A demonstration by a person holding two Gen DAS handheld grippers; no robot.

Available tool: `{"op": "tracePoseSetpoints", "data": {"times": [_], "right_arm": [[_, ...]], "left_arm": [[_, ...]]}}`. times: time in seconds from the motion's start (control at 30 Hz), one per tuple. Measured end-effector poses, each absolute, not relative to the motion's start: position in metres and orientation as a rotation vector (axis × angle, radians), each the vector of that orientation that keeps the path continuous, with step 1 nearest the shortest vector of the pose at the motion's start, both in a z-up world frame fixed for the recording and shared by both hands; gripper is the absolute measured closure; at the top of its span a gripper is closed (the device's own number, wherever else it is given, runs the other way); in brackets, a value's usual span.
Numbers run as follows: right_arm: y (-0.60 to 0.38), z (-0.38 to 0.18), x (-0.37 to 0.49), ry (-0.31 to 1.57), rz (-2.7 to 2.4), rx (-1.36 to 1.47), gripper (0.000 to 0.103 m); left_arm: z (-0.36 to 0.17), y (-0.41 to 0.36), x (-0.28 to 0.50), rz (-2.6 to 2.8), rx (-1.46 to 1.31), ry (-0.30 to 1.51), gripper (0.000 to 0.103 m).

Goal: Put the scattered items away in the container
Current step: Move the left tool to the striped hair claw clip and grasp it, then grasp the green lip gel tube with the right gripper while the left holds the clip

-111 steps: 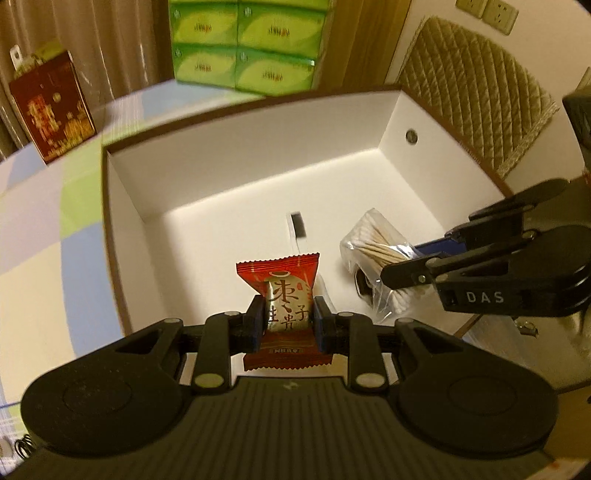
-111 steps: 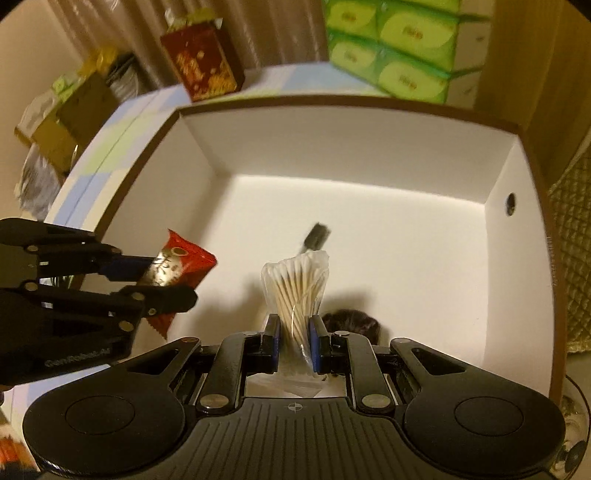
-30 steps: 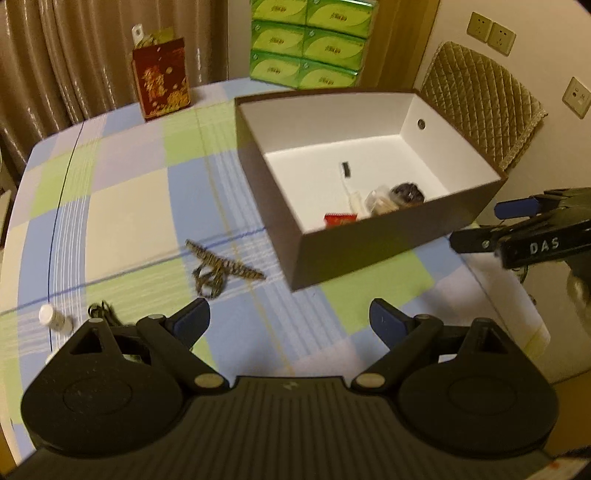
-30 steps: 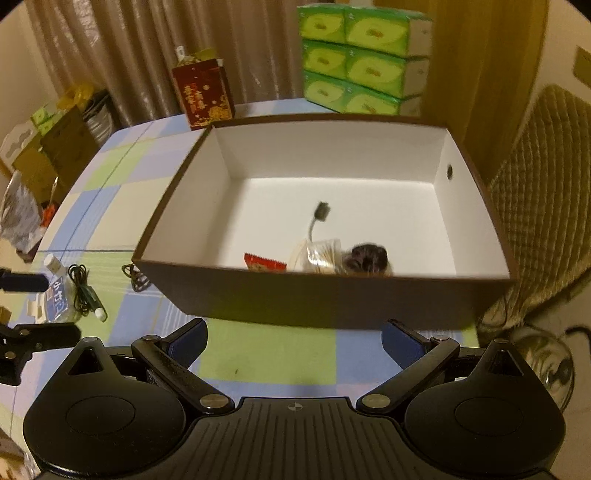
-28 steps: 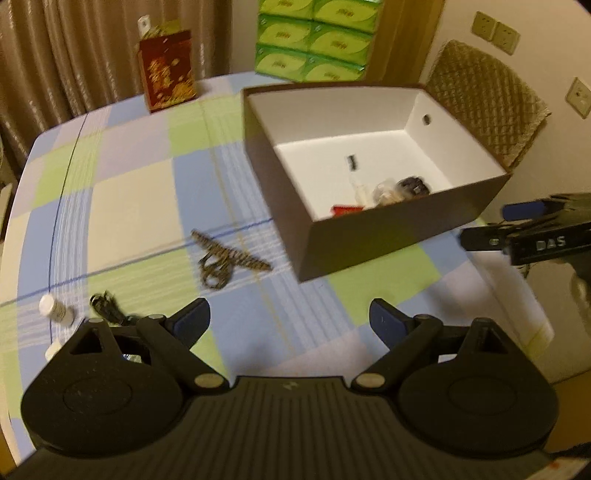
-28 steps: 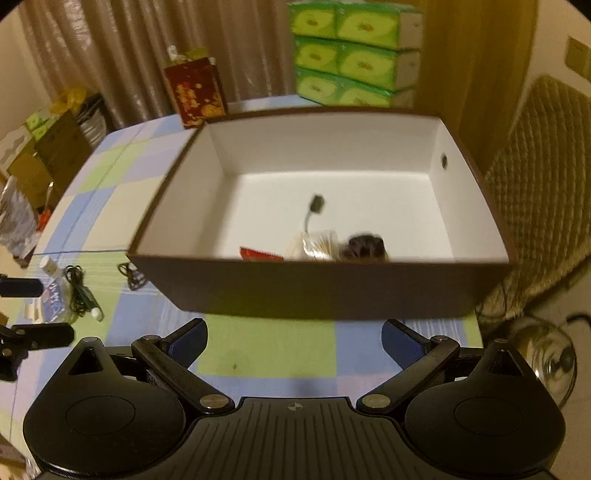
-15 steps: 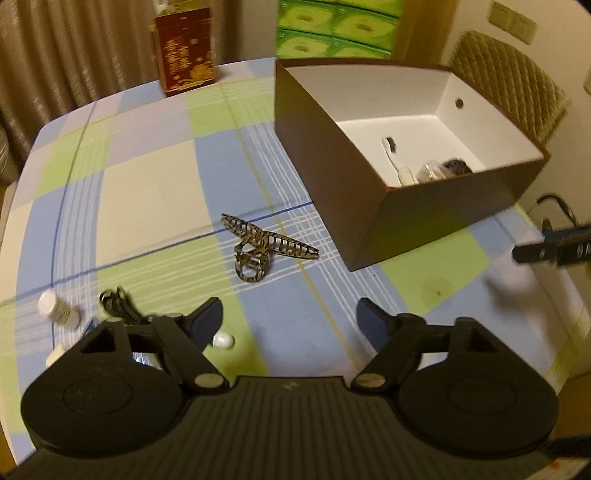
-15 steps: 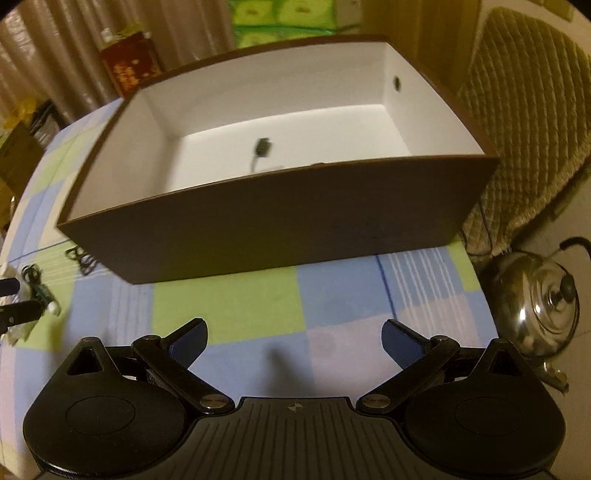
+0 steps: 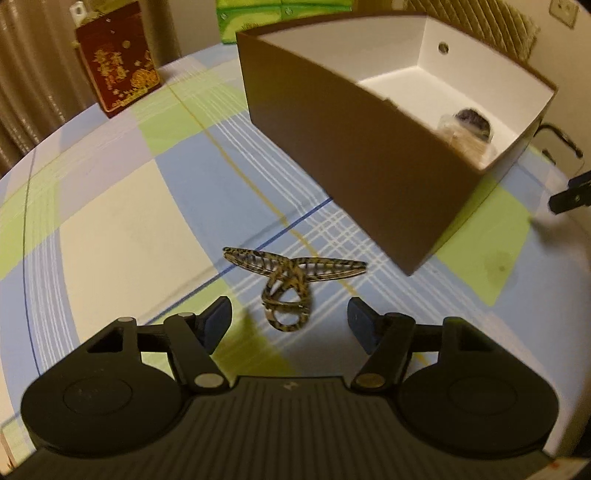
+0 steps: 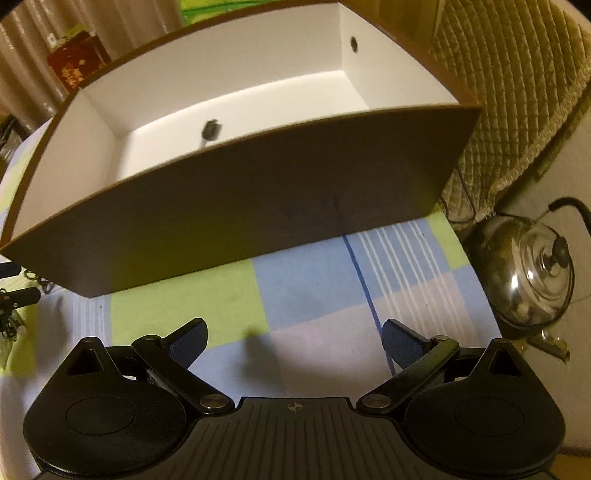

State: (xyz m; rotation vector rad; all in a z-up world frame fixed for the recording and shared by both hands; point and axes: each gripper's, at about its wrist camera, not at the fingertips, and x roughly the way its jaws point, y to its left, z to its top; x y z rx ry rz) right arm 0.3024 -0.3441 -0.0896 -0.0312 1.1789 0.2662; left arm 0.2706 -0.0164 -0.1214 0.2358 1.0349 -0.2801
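Just short of the box (image 9: 354,147), on the checked cloth (image 9: 122,221), lies a leopard-print hair clip (image 9: 291,280), apart from the box's near corner. The left gripper (image 9: 288,323) hangs low over it with its jaws spread wide and nothing between them; the clip's looped end sits in the gap ahead of the fingertips, not touched by either as far as the view shows. Inside the box, at its near end, a clear packet (image 9: 461,136) and a dark lump (image 9: 472,116) lie against each other; the blur makes it hard to say what they are. A red gift bag (image 9: 118,62) stands beyond the box's far left side, and green tissue packs (image 9: 255,14) behind it.

The right gripper (image 10: 293,341) is in front of the box's long brown wall (image 10: 258,206), jaws also wide apart and holding nothing, over bare cloth. Over that wall a small dark item (image 10: 210,131) shows on the white floor. To the right of the box, off the table, sit a steel kettle (image 10: 532,273) and a quilted chair (image 10: 517,92).
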Motion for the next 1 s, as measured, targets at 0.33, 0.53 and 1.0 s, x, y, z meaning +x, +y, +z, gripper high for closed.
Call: {"op": "tracePoseSetpoints", "data": {"times": [0.33, 0.53, 1.0], "right_arm": [[-0.346, -0.095, 0.305, 1.201, 0.219, -0.021, 0.005], [-0.344, -0.096, 0.305, 1.205, 0.226, -0.024, 0.005], [-0.314, -0.094, 0.286, 1.201, 0.361, -0.071, 0.005]], "left_arm": [[-0.139, -0.017, 0.298, -0.381, 0.246, 1.073, 0.069], [-0.138, -0.017, 0.294, -0.405, 0.253, 1.077, 0.078], [-0.103, -0.021, 0.205, -0.315, 0.135, 1.029, 0.078]]}}
